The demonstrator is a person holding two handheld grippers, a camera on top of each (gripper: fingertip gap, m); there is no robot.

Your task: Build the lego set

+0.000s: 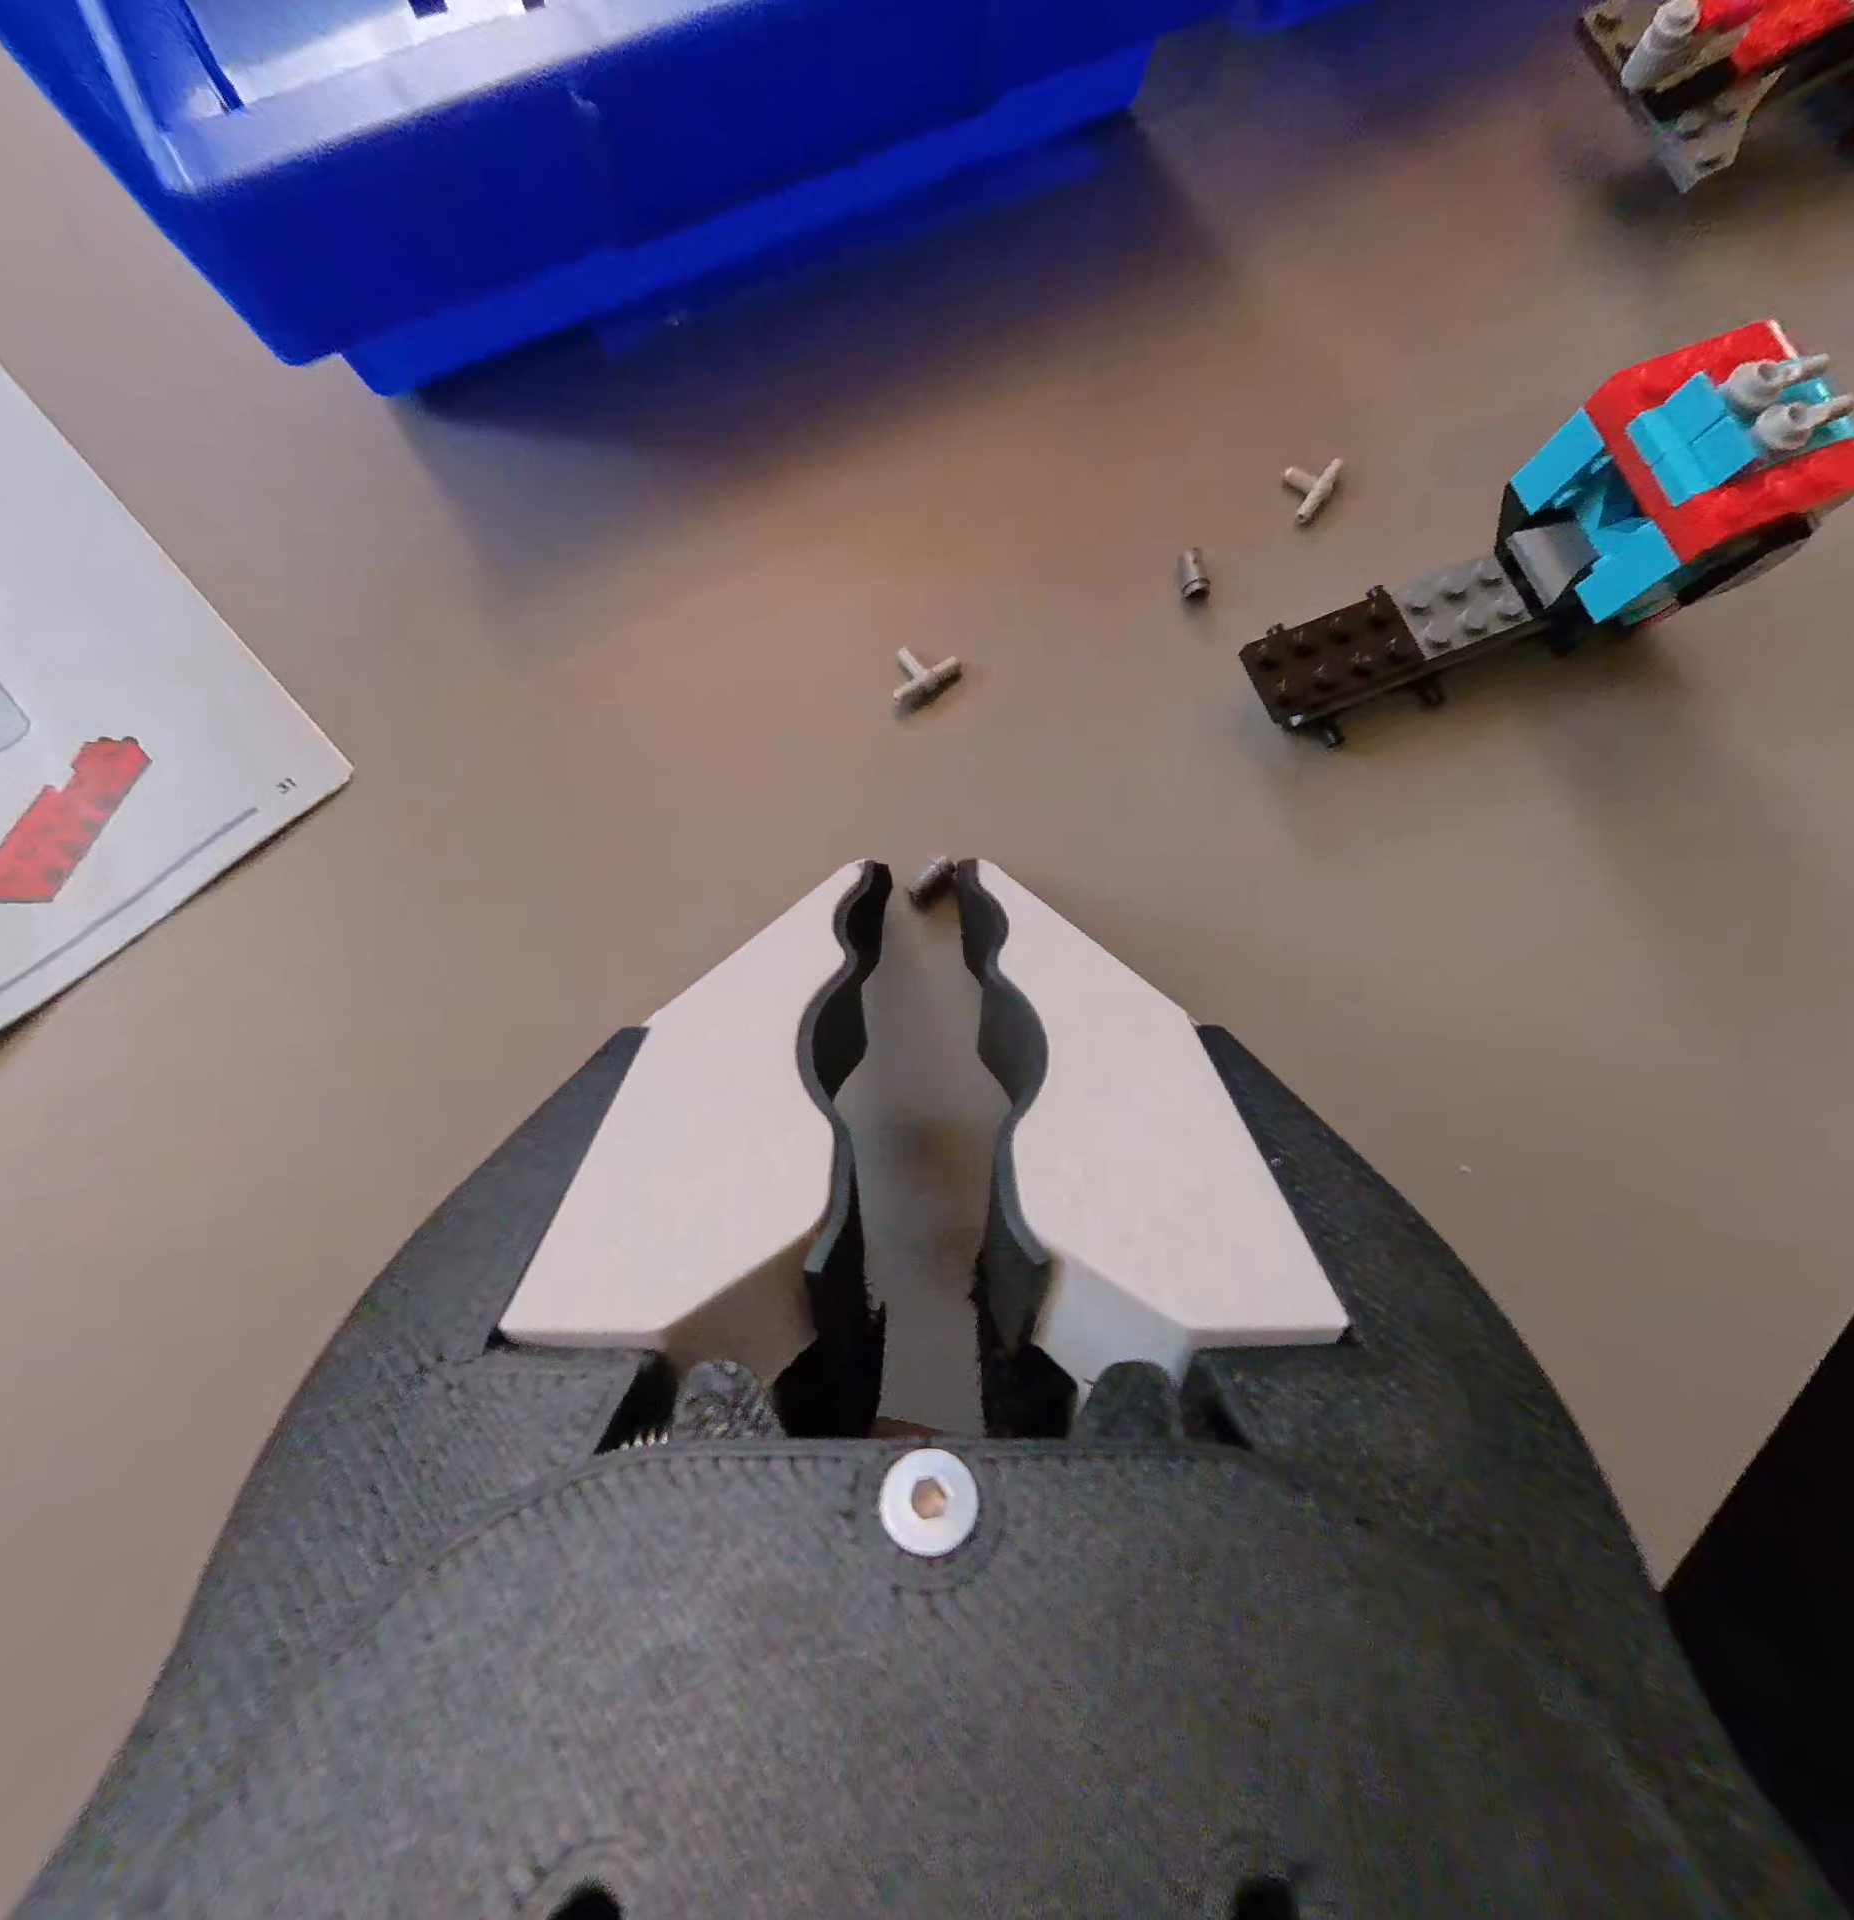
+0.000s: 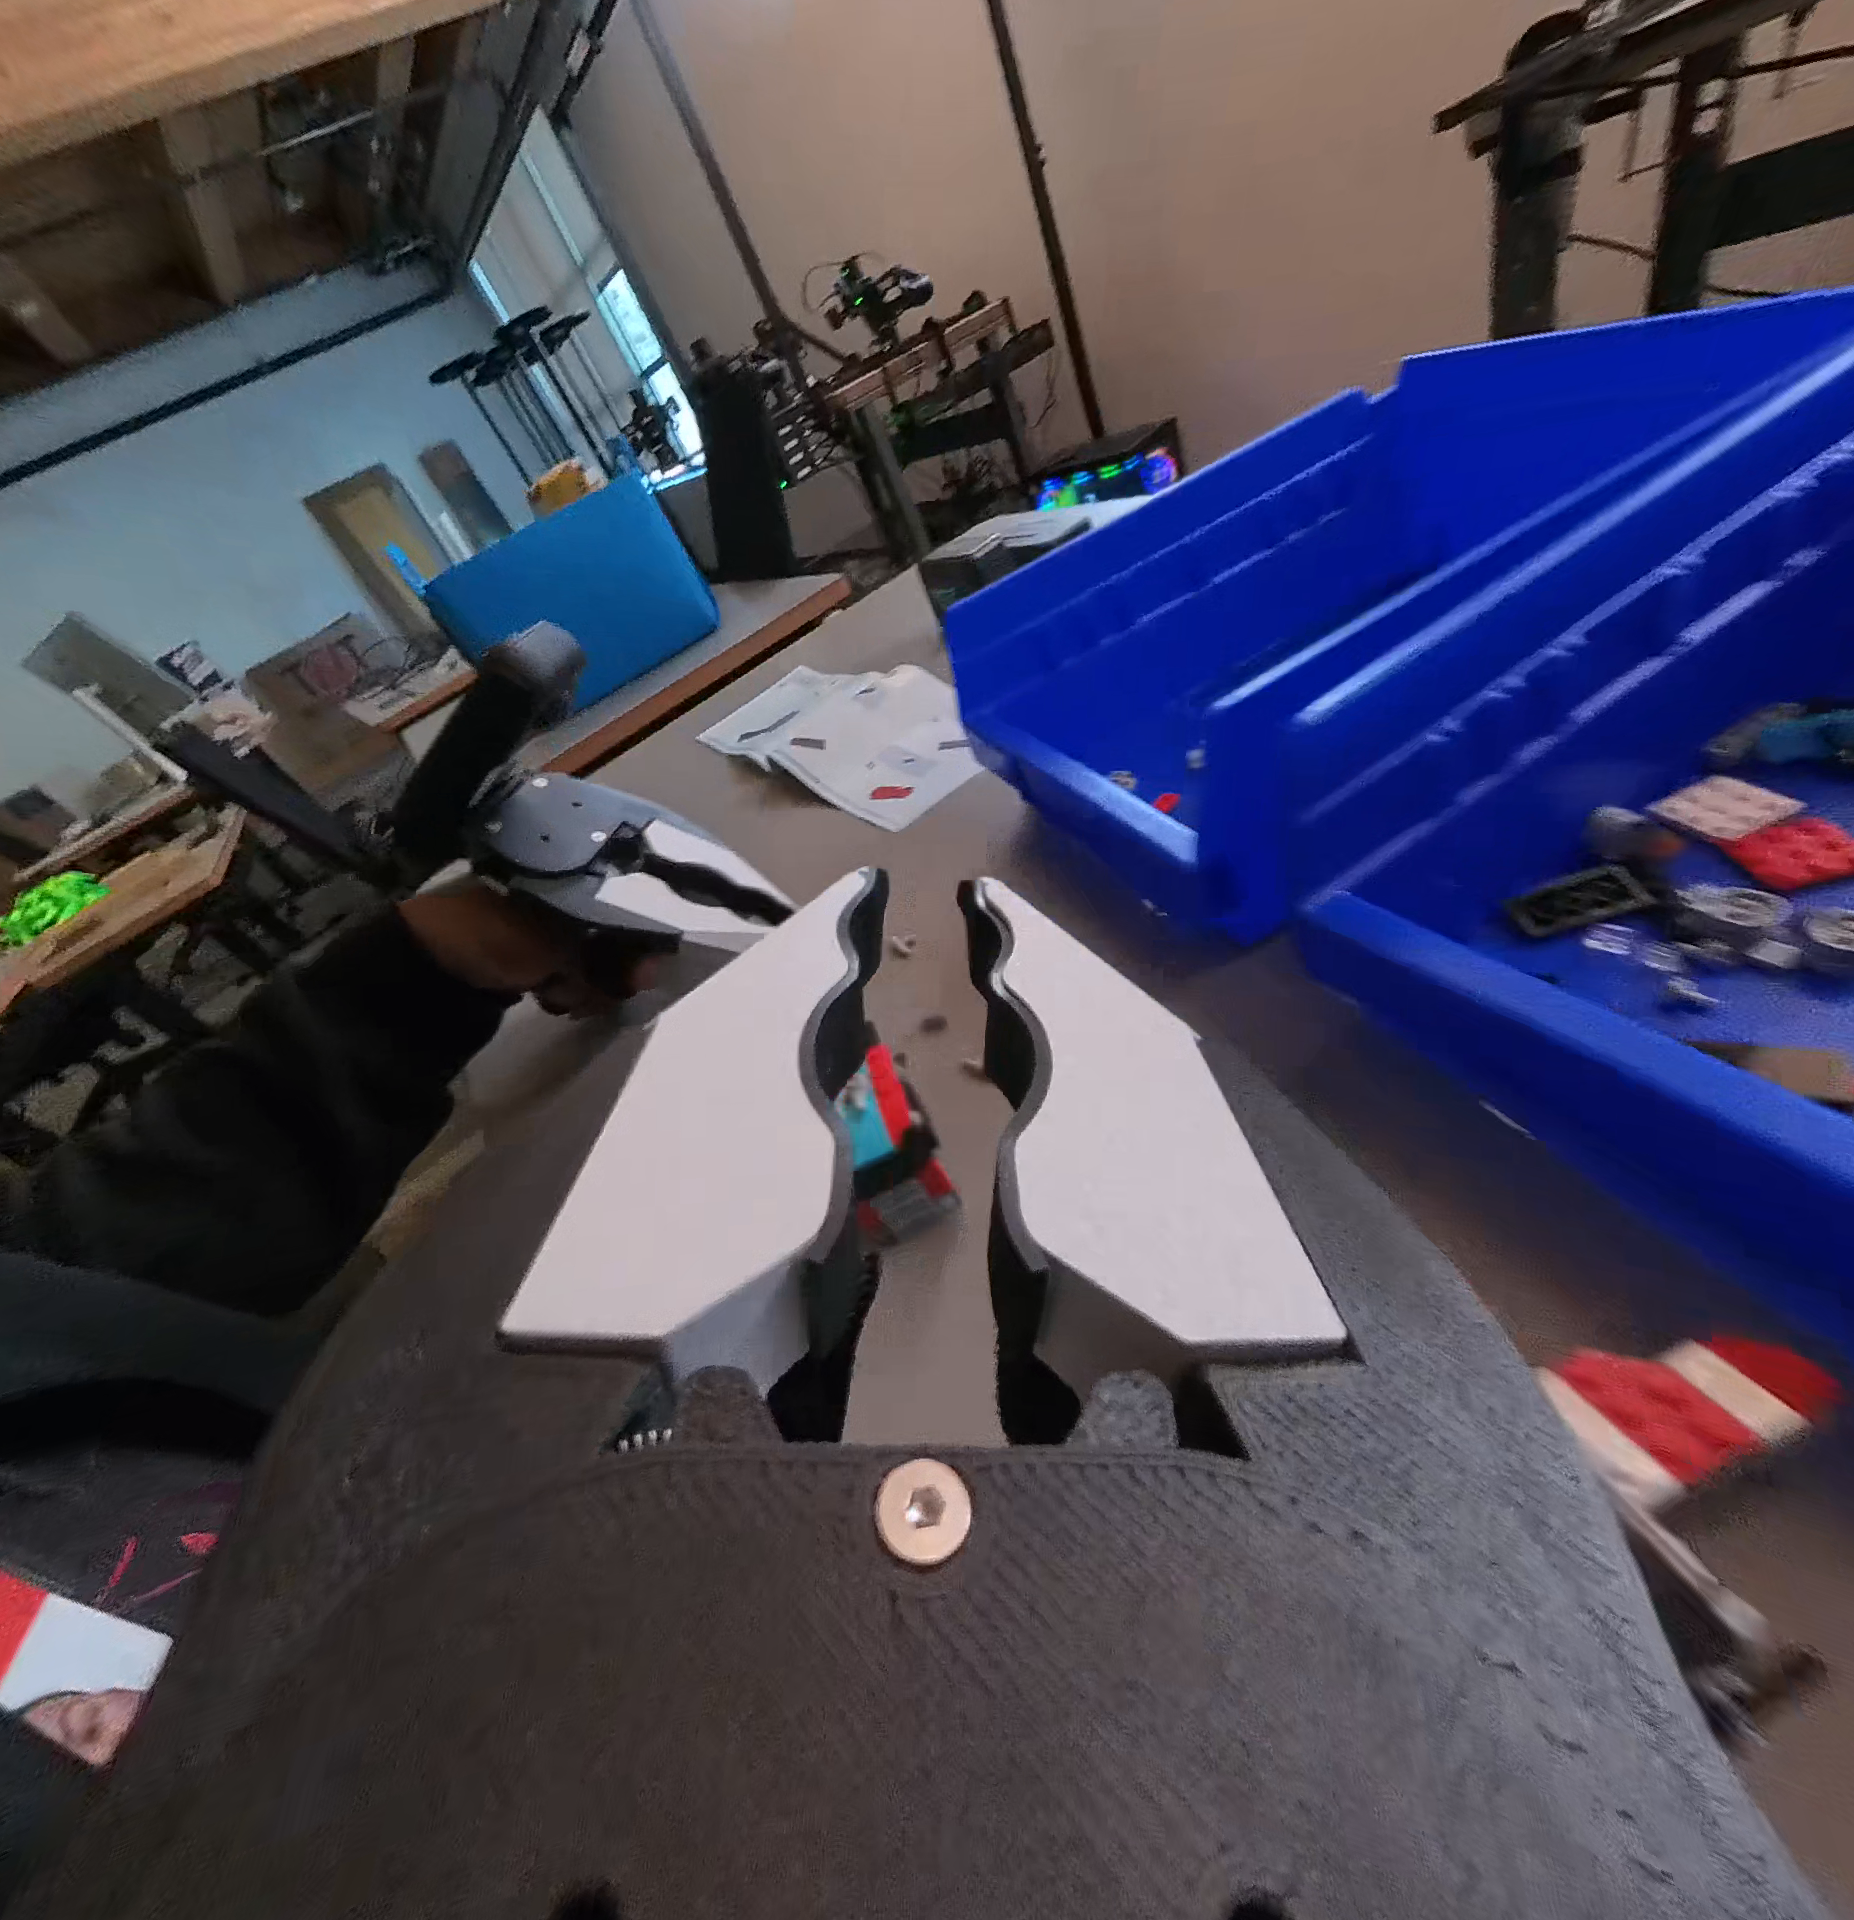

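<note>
My left gripper hangs low over the brown table, jaws a narrow gap apart, with a small dark grey Lego piece between the tips; I cannot tell if it is pinched. Two grey T-shaped pieces and a small grey cylinder lie ahead. A red, teal and black truck model stands at the right. My right gripper is open and empty above the table, and the truck model shows between its fingers. The left gripper also shows there, held by a hand.
Blue bins stand at the back, one with several loose Lego parts. An instruction booklet lies at the left. A second, red and grey model sits far right. A blurred red and white piece is near the right gripper.
</note>
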